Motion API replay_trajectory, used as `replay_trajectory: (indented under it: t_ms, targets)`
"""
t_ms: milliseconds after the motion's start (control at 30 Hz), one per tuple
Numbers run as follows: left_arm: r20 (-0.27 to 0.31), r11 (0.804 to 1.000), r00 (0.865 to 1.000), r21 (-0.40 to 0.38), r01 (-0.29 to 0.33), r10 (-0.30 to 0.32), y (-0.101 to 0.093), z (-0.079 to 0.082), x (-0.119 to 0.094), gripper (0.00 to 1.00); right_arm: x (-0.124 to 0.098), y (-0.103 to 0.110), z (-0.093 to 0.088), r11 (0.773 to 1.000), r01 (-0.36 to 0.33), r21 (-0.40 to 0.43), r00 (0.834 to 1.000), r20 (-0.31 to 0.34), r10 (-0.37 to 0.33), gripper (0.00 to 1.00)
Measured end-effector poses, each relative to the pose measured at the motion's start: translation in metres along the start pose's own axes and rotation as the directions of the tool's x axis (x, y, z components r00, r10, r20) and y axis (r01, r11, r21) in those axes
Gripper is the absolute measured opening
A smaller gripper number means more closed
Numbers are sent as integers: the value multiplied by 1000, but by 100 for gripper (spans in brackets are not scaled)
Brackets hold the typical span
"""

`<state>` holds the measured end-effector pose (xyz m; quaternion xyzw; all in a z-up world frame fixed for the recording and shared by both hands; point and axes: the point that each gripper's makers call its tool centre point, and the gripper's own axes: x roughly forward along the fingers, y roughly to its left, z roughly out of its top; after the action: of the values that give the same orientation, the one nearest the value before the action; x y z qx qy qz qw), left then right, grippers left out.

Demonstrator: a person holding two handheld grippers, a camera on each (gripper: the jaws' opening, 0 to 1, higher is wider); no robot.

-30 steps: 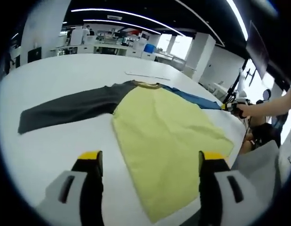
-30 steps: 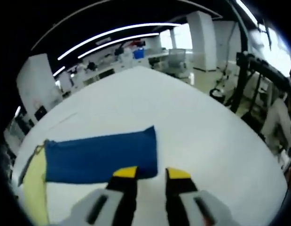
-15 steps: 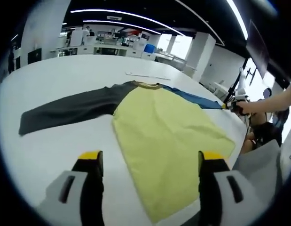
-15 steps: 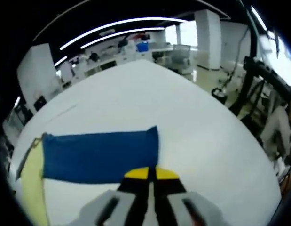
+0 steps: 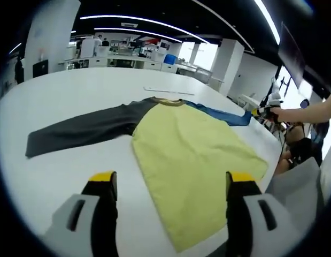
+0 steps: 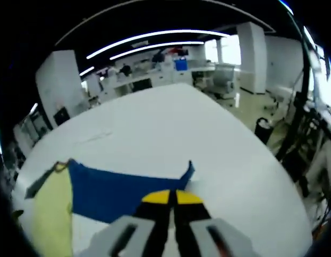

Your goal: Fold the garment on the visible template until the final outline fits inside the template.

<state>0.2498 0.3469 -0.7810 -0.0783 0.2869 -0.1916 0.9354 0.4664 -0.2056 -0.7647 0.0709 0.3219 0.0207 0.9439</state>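
Large white table: bears the whole workspace; no template outline can be made out on it.

Long-sleeved shirt with yellow body, dark grey sleeve and blue sleeve: lies flat on the table, body central, grey sleeve stretched away to one side of the body, blue sleeve to the other, its cuff raised off the table.

Right gripper: yellow-tipped jaws together, clamped on the blue cuff edge; also seen beyond the body.

Left gripper: jaws apart, empty, hovering near the body's hem.

Judgement: thin, soft, light fabric; it will drape and wrinkle. Best taken at cuffs, hem corners or shoulder seams.
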Motion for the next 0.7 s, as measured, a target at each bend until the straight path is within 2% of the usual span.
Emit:
replay_trajectory:
  t_ms: [233,433,567,633,700]
  targets:
    - [16,1000,1000,32,-2,1,-2,0,-5,81,11,39,30,996,-75,-50,997,22,77,0]
    - [17,999,1000,52,1,-2,-3,-1,-7,81,6,106,43,981,-180,-77,982,35,183,0]
    - [15,997,1000,80,2,-3,-4,-1,-8,81,8,153,49,956,-270,-117,961,27,275,0]
    - [20,996,1000,86,7,-8,-4,0,-8,81,15,171,54,947,-299,-121,953,23,303,0]
    - [26,995,1000,97,11,-14,-5,2,-8,81,12,195,52,935,-329,-129,943,14,334,0]
